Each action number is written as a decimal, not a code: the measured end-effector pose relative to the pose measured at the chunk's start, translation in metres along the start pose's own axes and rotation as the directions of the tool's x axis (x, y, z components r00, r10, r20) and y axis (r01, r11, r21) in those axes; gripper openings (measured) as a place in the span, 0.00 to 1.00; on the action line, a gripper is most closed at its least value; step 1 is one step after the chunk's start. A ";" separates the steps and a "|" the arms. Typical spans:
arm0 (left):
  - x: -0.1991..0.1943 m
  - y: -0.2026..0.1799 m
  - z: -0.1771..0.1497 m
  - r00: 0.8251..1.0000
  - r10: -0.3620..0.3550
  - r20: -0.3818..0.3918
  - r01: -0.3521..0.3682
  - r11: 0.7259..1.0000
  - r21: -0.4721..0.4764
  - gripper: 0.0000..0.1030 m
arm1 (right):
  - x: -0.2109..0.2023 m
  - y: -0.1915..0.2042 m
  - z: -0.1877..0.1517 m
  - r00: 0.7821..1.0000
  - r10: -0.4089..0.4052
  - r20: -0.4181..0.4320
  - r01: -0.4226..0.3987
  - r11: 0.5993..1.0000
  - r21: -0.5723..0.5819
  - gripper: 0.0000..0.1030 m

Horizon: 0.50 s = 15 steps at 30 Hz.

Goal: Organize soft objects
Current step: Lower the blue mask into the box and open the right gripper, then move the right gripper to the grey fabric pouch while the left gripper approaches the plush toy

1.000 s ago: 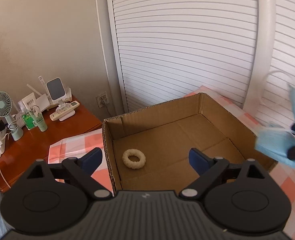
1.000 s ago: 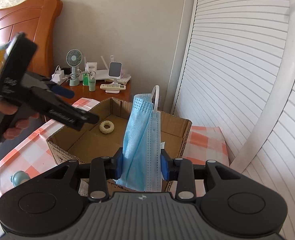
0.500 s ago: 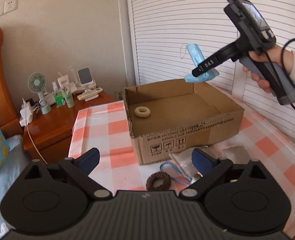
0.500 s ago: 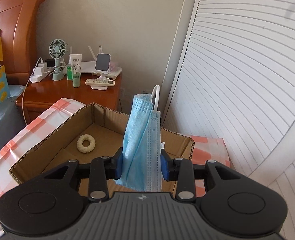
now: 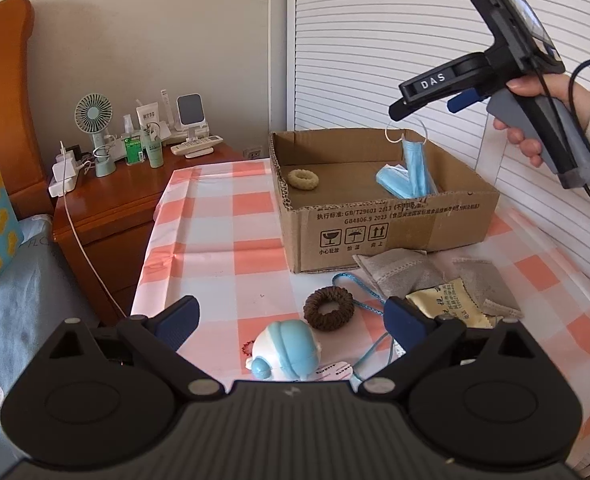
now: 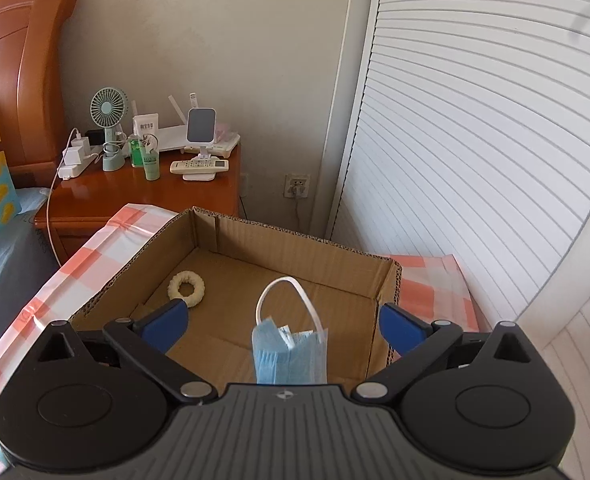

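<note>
The right gripper point(image 6: 281, 326) was opening, mask point(image 6: 289, 356) loose between its jaws—the ear loop could snag a pad—left gripper point(image 5: 291, 318) spread, empty.

A home bedroom. Beyond the jaws and to their left rises a carved wooden headboard point(image 6: 23, 72) over blue bedding point(image 5: 19, 300). A matching nightstand point(image 6: 143, 192) carries a small fan point(image 6: 109, 120), chargers and a remote point(image 6: 199, 165). White louvred closet doors point(image 6: 475, 140) fill the right side past the jaws.
</note>
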<state>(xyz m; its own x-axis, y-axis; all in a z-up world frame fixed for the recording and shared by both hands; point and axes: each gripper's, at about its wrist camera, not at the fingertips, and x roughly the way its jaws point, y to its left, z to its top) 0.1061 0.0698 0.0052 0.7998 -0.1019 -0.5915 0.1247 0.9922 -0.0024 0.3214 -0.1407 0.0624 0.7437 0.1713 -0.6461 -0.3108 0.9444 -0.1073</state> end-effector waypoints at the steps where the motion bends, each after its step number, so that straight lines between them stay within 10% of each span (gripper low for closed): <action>1: -0.001 0.001 -0.001 1.000 0.000 0.002 0.000 1.000 -0.001 0.96 | -0.004 0.001 -0.003 1.000 -0.010 -0.007 0.010 1.000 0.010 1.00; 15: -0.010 0.002 -0.014 1.000 0.029 -0.004 -0.029 1.000 -0.006 0.99 | -0.061 0.019 -0.091 0.996 -0.069 -0.054 0.073 0.994 0.084 1.00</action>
<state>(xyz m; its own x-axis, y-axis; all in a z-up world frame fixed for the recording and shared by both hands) 0.0903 0.0735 0.0003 0.8007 -0.0728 -0.5946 0.0982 0.9951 0.0103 0.2164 -0.1590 0.0312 0.7301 0.0903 -0.6774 -0.2043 0.9747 -0.0903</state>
